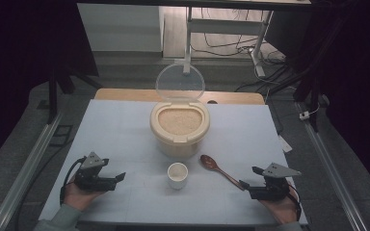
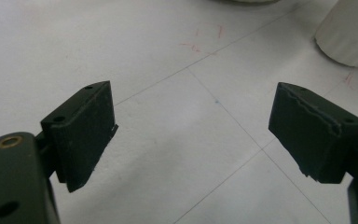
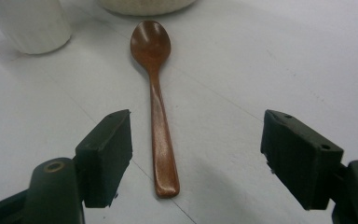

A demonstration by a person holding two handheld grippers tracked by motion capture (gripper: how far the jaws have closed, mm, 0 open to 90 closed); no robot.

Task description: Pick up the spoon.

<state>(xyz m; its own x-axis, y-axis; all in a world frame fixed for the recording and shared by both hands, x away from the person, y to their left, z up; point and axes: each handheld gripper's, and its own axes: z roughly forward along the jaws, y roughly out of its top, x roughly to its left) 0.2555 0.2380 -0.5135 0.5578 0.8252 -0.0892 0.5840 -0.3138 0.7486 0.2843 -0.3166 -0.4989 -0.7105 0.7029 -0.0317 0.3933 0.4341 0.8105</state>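
A brown wooden spoon [image 1: 220, 169] lies on the white table mat [image 1: 125, 130], bowl toward the rice container. In the right gripper view the spoon [image 3: 161, 116] runs straight away from me, its handle end resting between the jaws and closer to the left one, untouched. My right gripper [image 1: 249, 176] [image 3: 196, 140] is open at the handle's tip. A small white cup [image 1: 177, 174] [image 3: 28, 23] stands in front of the beige container of rice [image 1: 179, 120]. My left gripper [image 1: 116, 181] [image 2: 196, 116] is open and holds nothing, left of the cup [image 2: 349, 32].
The container's clear round lid [image 1: 179, 83] stands flipped up behind it. Beyond the mat runs a wooden table edge [image 1: 125, 94], with a metal stand and cables on the floor behind. Metal rails flank the table on both sides.
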